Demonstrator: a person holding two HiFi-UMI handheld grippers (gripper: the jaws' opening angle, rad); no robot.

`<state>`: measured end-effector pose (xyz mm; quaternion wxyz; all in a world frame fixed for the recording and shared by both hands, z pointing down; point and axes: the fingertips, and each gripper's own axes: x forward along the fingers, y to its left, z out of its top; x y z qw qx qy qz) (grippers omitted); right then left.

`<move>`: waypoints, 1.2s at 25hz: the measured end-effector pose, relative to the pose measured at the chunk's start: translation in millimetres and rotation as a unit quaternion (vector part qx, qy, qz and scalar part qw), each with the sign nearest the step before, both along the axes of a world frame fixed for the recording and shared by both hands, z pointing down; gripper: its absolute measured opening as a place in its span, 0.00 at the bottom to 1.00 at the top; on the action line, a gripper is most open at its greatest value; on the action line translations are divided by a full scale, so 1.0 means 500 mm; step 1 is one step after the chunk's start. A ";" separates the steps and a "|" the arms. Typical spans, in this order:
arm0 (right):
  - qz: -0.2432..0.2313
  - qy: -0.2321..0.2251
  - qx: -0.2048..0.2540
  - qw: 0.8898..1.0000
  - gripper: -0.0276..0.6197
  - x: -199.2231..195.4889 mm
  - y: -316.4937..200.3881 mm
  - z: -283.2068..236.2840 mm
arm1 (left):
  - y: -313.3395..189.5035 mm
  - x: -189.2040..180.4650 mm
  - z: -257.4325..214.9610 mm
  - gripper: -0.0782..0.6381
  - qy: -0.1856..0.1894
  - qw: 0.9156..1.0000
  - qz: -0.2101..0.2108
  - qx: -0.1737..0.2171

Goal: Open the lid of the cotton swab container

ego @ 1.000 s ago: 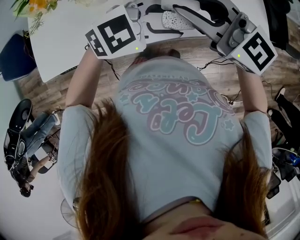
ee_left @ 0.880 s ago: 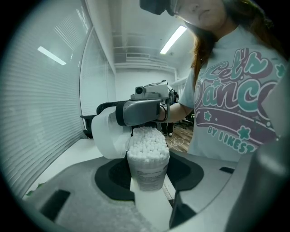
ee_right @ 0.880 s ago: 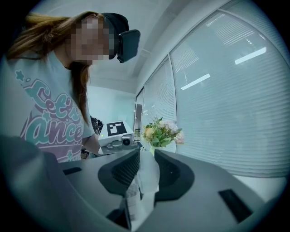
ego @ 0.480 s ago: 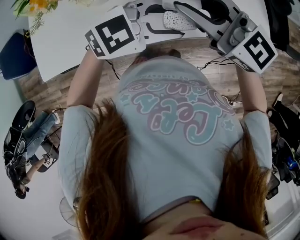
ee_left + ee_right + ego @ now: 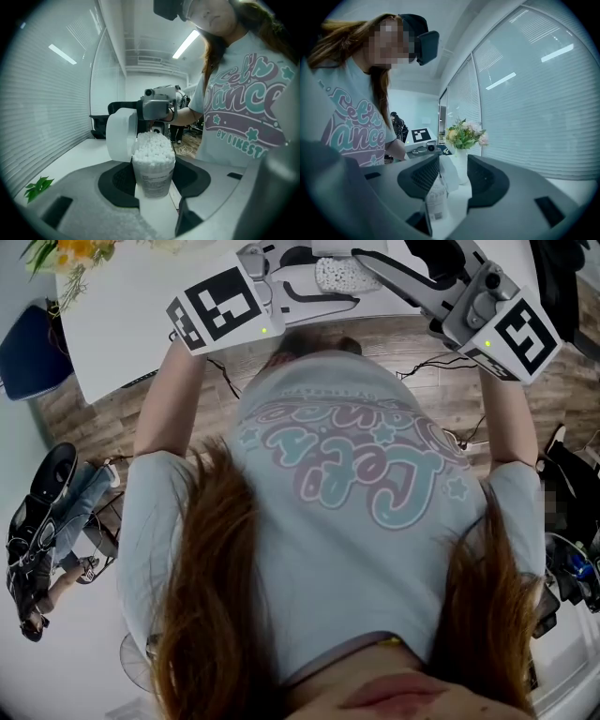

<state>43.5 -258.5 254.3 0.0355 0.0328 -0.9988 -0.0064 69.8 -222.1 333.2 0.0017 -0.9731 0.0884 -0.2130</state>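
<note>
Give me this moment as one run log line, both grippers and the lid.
left gripper: shut on cotton swab container | lid: open, upright | right gripper: jaws just opening, lid between them

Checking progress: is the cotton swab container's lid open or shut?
Open: the lid stands flipped up beside the container, leaving the swab tips exposed.

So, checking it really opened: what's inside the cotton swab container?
White cotton swabs, tips packed to the open mouth of the container; the lid stands tipped back. Their sticks and the bottom are hidden behind the label and the left gripper.
</note>
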 end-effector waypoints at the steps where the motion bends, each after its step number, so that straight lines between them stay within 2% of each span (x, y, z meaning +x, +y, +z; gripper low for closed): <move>1: -0.001 0.004 0.002 1.000 0.32 0.003 0.000 0.003 | -0.002 -0.002 0.001 0.38 0.000 1.000 -0.002 -0.001; 8: -0.015 0.007 -0.018 1.000 0.35 0.020 0.003 0.018 | -0.020 -0.024 0.002 0.38 -0.002 1.000 -0.018 -0.002; 13: -0.039 0.021 -0.035 0.998 0.42 0.030 0.009 0.044 | -0.029 -0.037 0.007 0.38 -0.011 1.000 -0.027 0.001; 18: -0.069 0.039 -0.049 0.996 0.42 0.043 0.022 0.089 | -0.030 -0.033 -0.002 0.38 -0.007 1.000 -0.028 0.006; 24: -0.084 0.049 -0.046 0.994 0.41 0.020 0.024 0.131 | -0.027 -0.030 0.008 0.38 0.000 1.000 -0.014 0.012; 30: -0.103 0.060 -0.040 0.992 0.35 0.011 0.029 0.154 | -0.030 -0.026 0.029 0.38 0.002 1.000 -0.009 0.013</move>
